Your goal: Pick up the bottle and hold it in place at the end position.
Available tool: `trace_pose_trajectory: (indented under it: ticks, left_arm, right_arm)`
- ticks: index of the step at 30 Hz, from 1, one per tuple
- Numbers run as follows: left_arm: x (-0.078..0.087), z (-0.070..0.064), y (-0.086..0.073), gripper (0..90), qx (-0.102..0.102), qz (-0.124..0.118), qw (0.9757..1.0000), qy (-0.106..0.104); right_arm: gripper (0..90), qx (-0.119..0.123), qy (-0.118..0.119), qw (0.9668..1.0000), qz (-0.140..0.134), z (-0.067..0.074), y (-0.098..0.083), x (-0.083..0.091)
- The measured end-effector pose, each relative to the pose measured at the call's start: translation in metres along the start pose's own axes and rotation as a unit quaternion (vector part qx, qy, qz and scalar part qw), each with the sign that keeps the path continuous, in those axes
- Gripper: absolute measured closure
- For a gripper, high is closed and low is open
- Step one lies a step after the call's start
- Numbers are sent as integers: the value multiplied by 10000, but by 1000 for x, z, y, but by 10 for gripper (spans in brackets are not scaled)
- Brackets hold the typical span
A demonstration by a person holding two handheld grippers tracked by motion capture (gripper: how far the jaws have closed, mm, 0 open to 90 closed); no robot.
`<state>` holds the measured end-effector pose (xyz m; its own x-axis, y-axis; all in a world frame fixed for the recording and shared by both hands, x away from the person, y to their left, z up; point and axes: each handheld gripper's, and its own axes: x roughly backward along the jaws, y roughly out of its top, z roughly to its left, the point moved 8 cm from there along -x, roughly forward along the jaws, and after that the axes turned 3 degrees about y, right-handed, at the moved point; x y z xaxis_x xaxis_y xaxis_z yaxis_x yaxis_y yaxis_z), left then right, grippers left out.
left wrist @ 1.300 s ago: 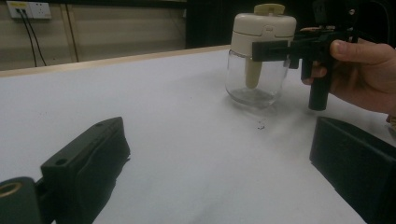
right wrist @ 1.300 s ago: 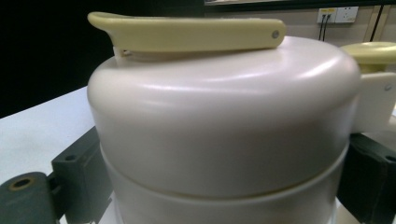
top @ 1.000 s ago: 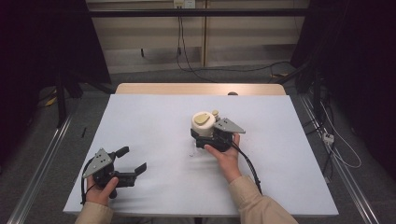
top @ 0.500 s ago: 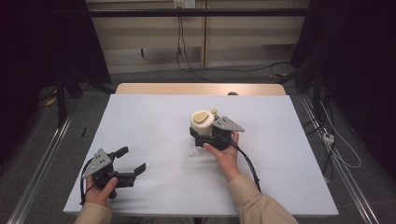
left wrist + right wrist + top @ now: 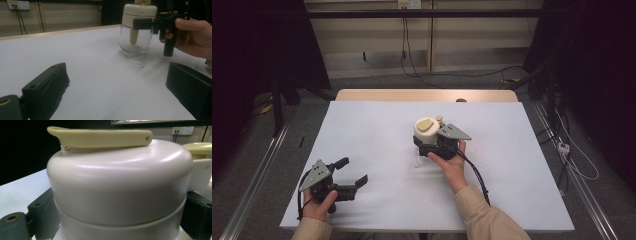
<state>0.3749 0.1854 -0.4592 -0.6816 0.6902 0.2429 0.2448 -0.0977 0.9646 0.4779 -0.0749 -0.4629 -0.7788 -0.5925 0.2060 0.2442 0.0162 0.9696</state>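
- My right gripper [image 5: 428, 141] is clamped on the jar [image 5: 427, 131]: in the right gripper view a black jaw sits on each side of the cream lid [image 5: 120, 182], pressed against it just below the rim.
- The left gripper view confirms this from the side: a jaw bar lies across the cream lid, above the clear glass body [image 5: 135, 42].
- The jar stands upright on the white table [image 5: 377, 130], near its middle and a little toward the right edge. Its base appears to rest on the surface.
- A pale yellow flip tab [image 5: 100, 138] lies flat on top of the lid. A pale stem [image 5: 133, 37] hangs inside the glass.
- The right hand [image 5: 451, 162] grips its tool from the near side of the jar; the cable [image 5: 477, 175] trails back along the sleeve.
- My left gripper [image 5: 352, 172] has its jaws spread wide with nothing between them. It sits close to the near left corner of the table, well apart from the jar.
- A small speck [image 5: 141, 66] lies on the table just in front of the jar; I cannot tell what it is.
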Motion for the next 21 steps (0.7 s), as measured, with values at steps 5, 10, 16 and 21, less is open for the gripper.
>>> trace_pose_trajectory:
  ticks: [5,10,16,21]
  left_arm:
    - [0,1,1,38,-15,-17,10000,16]
    - [0,1,0,38,-20,-10,10000,13]
    - [1,1,0,38,-1,-20,10000,25]
    - [0,1,0,38,-17,-8,10000,10]
  right_arm:
    - [69,27,1,10000,13,0,-1,-3]
    - [68,23,-5,10000,57,0,-3,-5]
    - [68,-5,-7,9999,124,-2,-7,-6]
    - [68,2,5,9999,136,-1,-8,-7]
